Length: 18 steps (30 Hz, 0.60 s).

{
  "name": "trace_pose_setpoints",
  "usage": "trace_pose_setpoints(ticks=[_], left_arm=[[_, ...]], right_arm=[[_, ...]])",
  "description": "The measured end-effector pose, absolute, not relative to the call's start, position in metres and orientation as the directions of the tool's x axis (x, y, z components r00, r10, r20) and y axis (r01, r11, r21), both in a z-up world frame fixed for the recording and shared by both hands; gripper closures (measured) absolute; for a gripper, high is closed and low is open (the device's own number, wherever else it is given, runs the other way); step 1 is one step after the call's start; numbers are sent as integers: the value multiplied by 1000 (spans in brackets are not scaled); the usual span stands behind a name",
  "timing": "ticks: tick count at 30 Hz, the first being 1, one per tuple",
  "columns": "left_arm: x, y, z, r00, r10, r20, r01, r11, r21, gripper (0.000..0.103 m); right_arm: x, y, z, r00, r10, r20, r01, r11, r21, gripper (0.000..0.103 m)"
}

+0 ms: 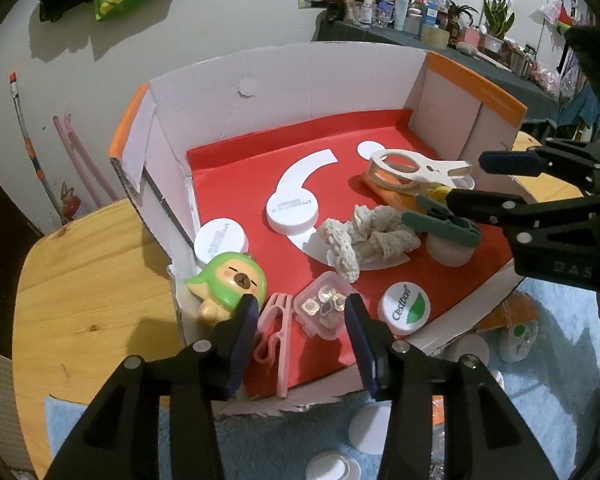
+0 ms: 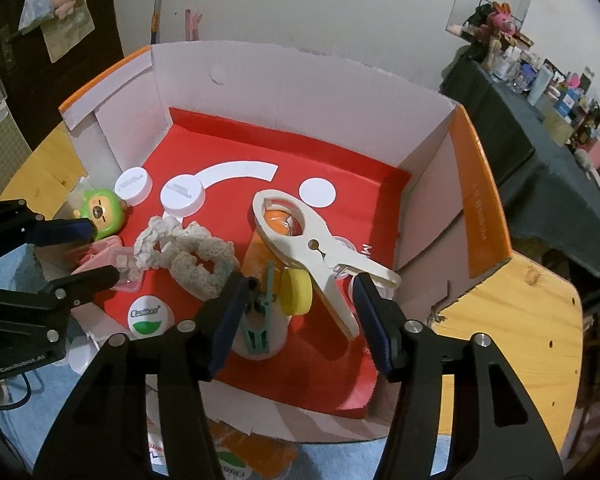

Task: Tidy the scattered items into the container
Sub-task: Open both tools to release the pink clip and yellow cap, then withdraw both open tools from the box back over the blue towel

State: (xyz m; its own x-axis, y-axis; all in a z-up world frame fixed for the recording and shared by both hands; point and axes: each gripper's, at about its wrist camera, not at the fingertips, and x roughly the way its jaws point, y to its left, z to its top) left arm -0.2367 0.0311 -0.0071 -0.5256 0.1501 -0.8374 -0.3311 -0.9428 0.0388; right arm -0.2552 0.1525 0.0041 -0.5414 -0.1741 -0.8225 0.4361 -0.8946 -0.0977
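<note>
- Cardboard box [image 1: 284, 80] with the red floor sits on the wooden table [image 1: 88, 264], and most of the loose bits are already lying in it.
- Far left inside: a green capybara toy [image 1: 230, 280] tucked into the near-left corner, with a white lid [image 1: 220, 238] just behind it.
- Next over, a pink clothespin [image 1: 278, 336] flat on the red floor, touching a small clear case [image 1: 324, 304] of shiny bits.
- left gripper [image 1: 302, 332] hangs over those two, jaws apart, nothing pinched. The pin and case just sit below the gap.
- Middle: another white lid [image 1: 292, 210], a cream crochet scrunchie [image 1: 364, 236], and a Cestbon cap [image 1: 406, 306] near the front wall.
- Right of that: a green clothespin [image 2: 262, 320] on a white tub, a yellow sponge disc [image 2: 296, 292], an orange tube [image 2: 260, 256] and a big cream clamp [image 2: 320, 252] lying across it.
- right gripper [image 2: 304, 312] is over that pile, jaws wide apart and gripping nothing.
- Outside the box, a few more white caps [image 1: 370, 428] sit on the blue mat [image 1: 280, 440] in front.
</note>
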Motion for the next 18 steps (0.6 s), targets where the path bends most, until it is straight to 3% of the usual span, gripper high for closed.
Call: trace_pose_setpoints(ticks=[18], left_arm=[[-204, 17, 19, -572, 165, -804, -322, -946, 35, 39]], right_arm=[[-212, 162, 40, -603, -212, -769, 440, -893, -98, 43]])
